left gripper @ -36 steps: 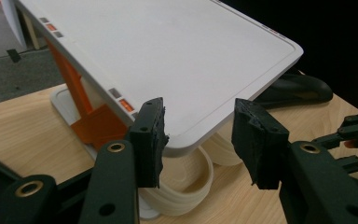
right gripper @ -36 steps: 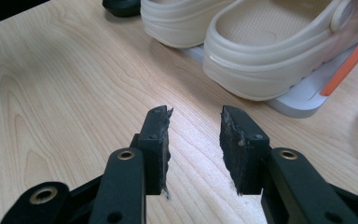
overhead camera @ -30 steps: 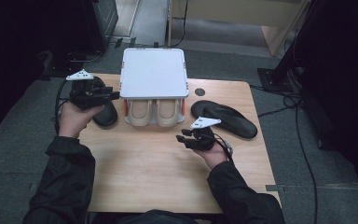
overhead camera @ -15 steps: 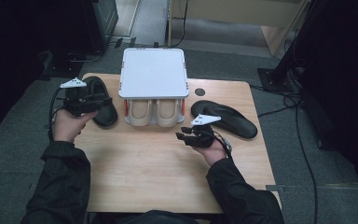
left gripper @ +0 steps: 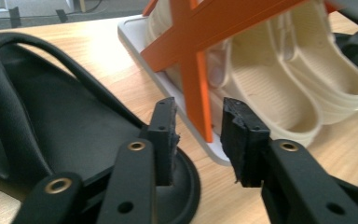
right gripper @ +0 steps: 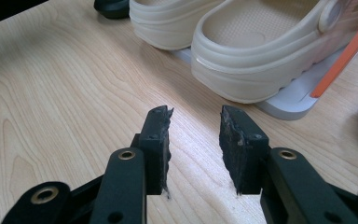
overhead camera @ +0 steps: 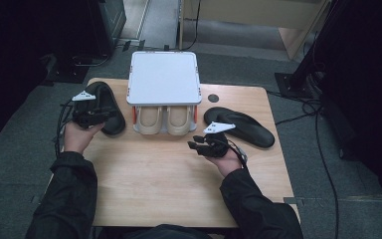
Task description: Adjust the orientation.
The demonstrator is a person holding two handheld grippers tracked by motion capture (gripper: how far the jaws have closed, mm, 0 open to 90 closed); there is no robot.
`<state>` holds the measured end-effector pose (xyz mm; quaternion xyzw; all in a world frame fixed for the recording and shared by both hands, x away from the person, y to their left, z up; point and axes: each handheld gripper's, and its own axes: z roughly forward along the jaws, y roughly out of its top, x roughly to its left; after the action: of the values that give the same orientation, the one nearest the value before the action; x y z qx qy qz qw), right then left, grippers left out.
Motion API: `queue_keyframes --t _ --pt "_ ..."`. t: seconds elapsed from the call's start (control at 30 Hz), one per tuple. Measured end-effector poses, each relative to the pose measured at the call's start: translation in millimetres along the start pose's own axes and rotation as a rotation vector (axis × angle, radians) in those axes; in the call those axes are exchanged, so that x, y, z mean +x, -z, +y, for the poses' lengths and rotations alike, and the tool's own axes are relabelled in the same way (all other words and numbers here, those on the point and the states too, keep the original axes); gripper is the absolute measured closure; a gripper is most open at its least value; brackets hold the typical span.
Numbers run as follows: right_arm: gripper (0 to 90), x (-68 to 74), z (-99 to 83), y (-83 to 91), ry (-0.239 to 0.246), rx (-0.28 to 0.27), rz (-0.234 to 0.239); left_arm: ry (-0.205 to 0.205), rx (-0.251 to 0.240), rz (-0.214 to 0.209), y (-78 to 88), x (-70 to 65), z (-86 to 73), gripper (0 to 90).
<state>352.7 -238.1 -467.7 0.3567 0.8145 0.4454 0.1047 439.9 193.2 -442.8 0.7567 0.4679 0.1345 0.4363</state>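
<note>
With its jaws just closing yet gripping nothing, the left gripper (overhead camera: 97,115) hangs over the black sandal (overhead camera: 104,107) at ten o'clock, seemingly to lift it, while the right gripper (overhead camera: 199,144) waits parted and empty near the cream clogs (overhead camera: 165,121).

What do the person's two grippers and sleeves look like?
Both the left gripper and the right gripper are black, each topped by a grey three-cornered plate and trailing a black cable. Their jaws carry brass-coloured rivets and worn black pads. The person wears dark sleeves.

Left gripper (overhead camera: 92,115) low, jaws just closing, gap between them empty, right gripper (overhead camera: 210,144) hovering, jaws apart
</note>
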Motion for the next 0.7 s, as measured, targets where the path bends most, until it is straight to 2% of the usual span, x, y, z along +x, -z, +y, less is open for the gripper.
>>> queue_keyframes --t 0.07,0.27,0.3,0.33,0.4,0.57,0.63,0.7 --pt "63.4 0.0 -0.2 -0.3 0.001 0.002 0.0 0.009 0.005 0.012 -6.1 5.1 -4.5 69.0" --pt "63.5 0.5 -0.7 -1.3 0.004 0.007 -0.008 0.048 0.011 0.007 -21.2 13.5 -14.1 73.2" --pt "63.5 0.5 -0.9 -1.5 0.006 0.008 -0.007 0.05 0.029 0.014 -27.9 16.2 -19.0 73.5" --pt "63.4 0.8 -0.9 -1.6 0.005 0.008 -0.006 0.05 0.029 0.014 -27.9 16.2 -19.0 73.5" --pt "63.2 1.1 -0.8 -1.4 0.007 0.007 -0.008 0.055 0.068 0.017 -36.8 20.1 -25.1 73.5" --pt "63.1 1.0 -0.7 -1.6 0.011 0.005 -0.008 0.052 0.072 0.025 -43.0 22.6 -33.3 74.7" --pt "62.9 1.1 -0.8 -2.3 0.017 0.003 -0.007 0.07 0.062 0.018 -42.3 23.6 -34.9 75.1" --pt "62.9 1.0 -0.9 -2.7 0.019 0.005 -0.005 0.068 0.061 0.019 -42.0 22.2 -36.9 76.4"
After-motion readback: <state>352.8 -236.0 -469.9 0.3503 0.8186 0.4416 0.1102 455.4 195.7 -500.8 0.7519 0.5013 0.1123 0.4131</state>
